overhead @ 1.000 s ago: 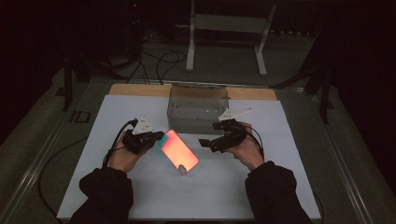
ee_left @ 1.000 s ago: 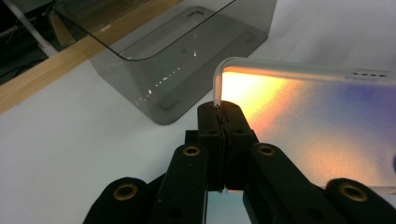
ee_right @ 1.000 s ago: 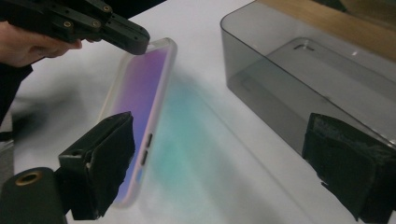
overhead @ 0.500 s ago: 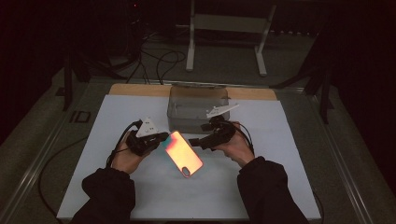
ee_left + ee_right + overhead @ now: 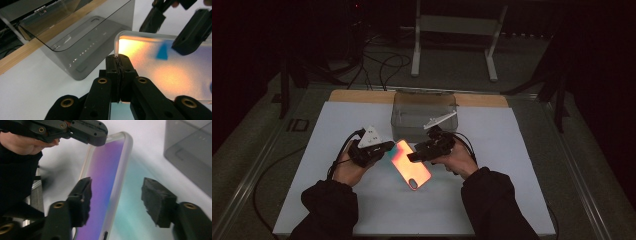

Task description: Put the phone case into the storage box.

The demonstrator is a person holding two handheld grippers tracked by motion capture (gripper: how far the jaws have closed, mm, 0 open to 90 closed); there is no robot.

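**Iridescent case held between two grippers, second grip pending**

Iridescent orange-pink phone case with translucent rim (image 5: 411,163) sits lifted and tilted near the white table's (image 5: 522,165) middle, just before the smoky clear plastic box (image 5: 424,110). Left gripper (image 5: 119,58) is pinched tight on its rim. Right gripper's (image 5: 116,200) jaws have just been closing, straddling the long edge, pads not yet touching. Next, likely: finish that pinch squarely. Case's underside is hidden.

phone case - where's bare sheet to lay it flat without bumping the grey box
Free: the white sheet right of the right gripper, the wide strip left of the left gripper, and the near strip between the sleeves. Crowded: the middle, where the phone case hangs between both grippers just in front of the grey box.
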